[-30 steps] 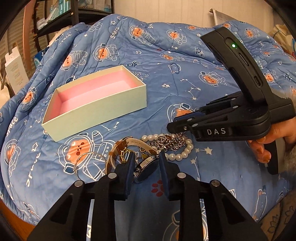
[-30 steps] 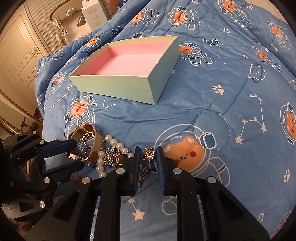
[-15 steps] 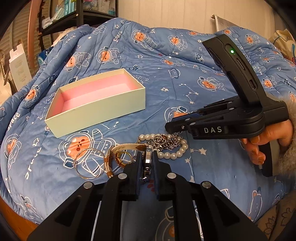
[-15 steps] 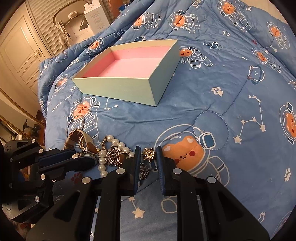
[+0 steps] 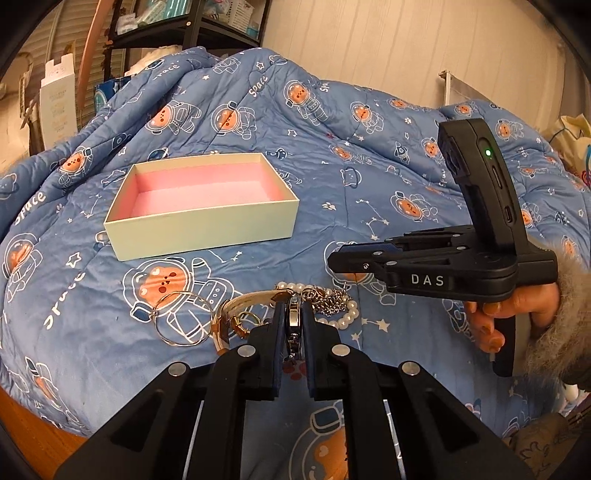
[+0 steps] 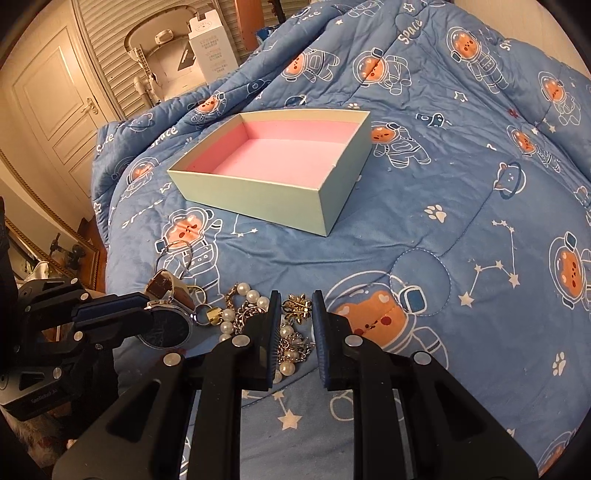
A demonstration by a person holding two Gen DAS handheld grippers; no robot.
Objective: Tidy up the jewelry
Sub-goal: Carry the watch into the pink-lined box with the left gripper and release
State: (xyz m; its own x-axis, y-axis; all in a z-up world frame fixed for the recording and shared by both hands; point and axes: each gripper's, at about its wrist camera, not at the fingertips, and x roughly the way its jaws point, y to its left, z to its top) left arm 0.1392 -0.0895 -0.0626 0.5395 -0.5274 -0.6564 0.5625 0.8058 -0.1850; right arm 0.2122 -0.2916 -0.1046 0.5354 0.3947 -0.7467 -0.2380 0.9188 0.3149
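Note:
A pale green box with pink lining (image 5: pixel 201 225) (image 6: pixel 258 199) sits open on the blue quilt. My left gripper (image 5: pixel 293 317) is shut on a wristwatch (image 5: pixel 293 319), pinching its round case edge-on; the watch face (image 6: pixel 166 326) also shows in the right wrist view, lifted a little, with its tan strap (image 5: pixel 240 304) trailing. A pearl string (image 5: pixel 341 319) (image 6: pixel 251 295), a silver chain (image 5: pixel 328 299), a gold brooch (image 6: pixel 297 306) and thin hoop bangles (image 5: pixel 183 319) lie in a pile. My right gripper (image 6: pixel 293 314) is open, hovering over the brooch and chain.
The quilt (image 6: pixel 443 184) rises in folds behind the box. A white carton (image 6: pixel 212 46) and a louvred door stand beyond the bed's left edge. A black shelf (image 5: pixel 184 33) stands at the back. The bed's wooden edge (image 5: pixel 22 424) lies near left.
My left gripper closed on the watch case and has lifted it slightly. The right gripper rose a little above the pile, still open. Both views pulled back from the quilt.

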